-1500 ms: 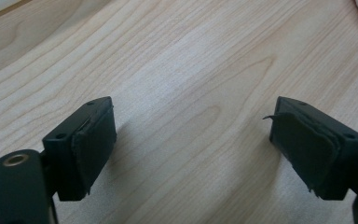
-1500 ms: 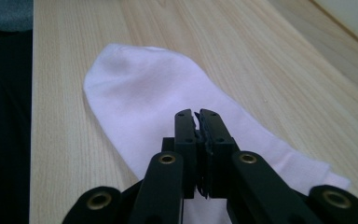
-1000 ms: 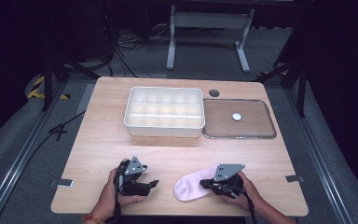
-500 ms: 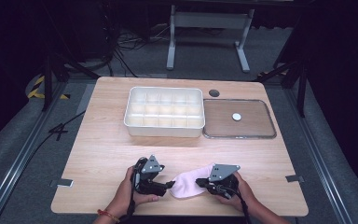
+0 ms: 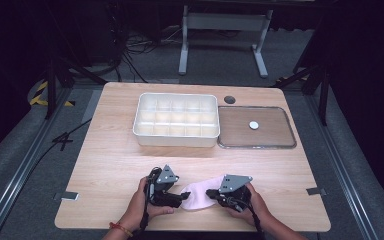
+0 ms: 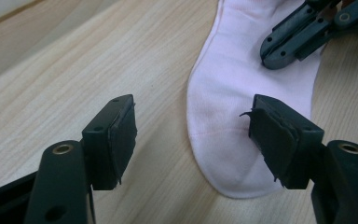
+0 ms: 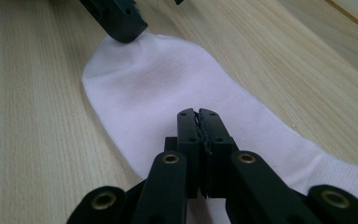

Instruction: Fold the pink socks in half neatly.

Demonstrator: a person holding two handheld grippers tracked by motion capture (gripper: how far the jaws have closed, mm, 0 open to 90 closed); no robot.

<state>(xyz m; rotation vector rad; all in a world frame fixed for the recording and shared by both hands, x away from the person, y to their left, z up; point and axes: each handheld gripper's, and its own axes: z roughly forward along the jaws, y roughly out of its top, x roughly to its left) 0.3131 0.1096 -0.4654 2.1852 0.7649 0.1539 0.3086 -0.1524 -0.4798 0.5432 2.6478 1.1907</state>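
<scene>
The pink sock (image 6: pixel 242 107) lies lengthwise between the 2 grippers; its toe sits under the spread left gripper (image 6: pixel 193 140), its right pad over it; the right gripper (image 7: pixel 199 122) rests clenched on its middle

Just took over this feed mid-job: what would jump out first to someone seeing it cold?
A pale pink sock lies flat at the table's near edge. The right claw, shut, rests on it; whether it pinches fabric is unclear. The left claw stands open at the sock's toe end. Farther back sit a white divided tray and, to its right, a clear lid.
</scene>
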